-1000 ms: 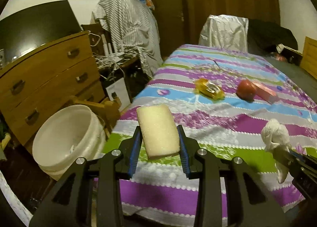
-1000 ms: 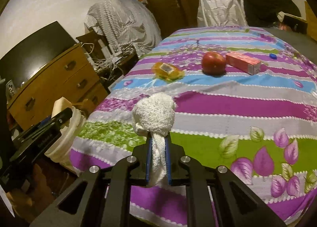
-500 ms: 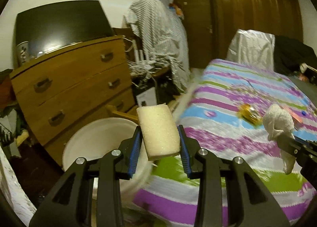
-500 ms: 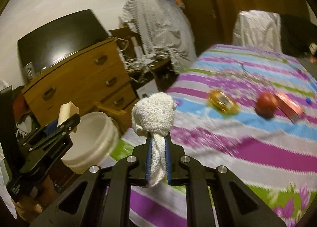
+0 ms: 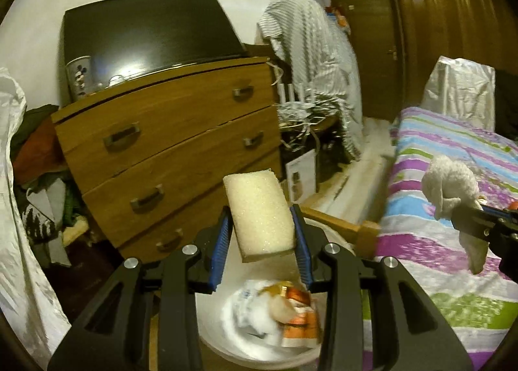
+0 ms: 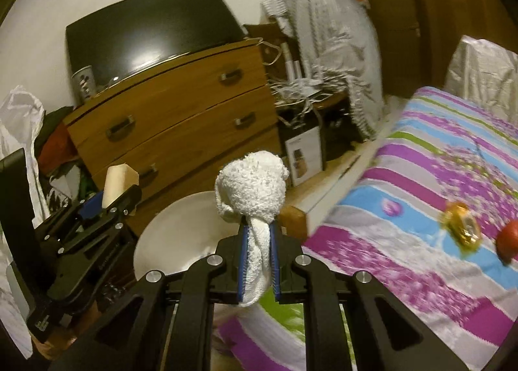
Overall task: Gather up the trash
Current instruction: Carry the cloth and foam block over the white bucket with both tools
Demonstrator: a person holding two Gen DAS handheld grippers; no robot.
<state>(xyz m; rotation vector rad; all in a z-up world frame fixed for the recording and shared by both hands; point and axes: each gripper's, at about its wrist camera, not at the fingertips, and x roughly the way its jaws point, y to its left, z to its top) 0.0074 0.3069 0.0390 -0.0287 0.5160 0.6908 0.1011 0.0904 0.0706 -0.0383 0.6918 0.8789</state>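
Observation:
My left gripper (image 5: 260,241) is shut on a pale yellow sponge (image 5: 259,212) and holds it over the white bucket (image 5: 220,335), which has wrappers and tissue (image 5: 278,316) inside. My right gripper (image 6: 258,261) is shut on a white crumpled cloth (image 6: 252,196), just above and right of the bucket (image 6: 174,238). The right gripper with the cloth also shows in the left wrist view (image 5: 453,196). The left gripper with the sponge shows in the right wrist view (image 6: 113,199).
A wooden dresser (image 5: 168,157) with a dark TV (image 5: 145,34) stands behind the bucket. The striped bed (image 6: 421,209) is at the right, with a yellow wrapper (image 6: 461,228) and a red apple (image 6: 508,241) on it. Clothes pile (image 5: 39,157) at left.
Both grippers have swung left, away from the bed and toward the bucket. The left gripper now hangs over the bucket mouth. Both loads stay held.

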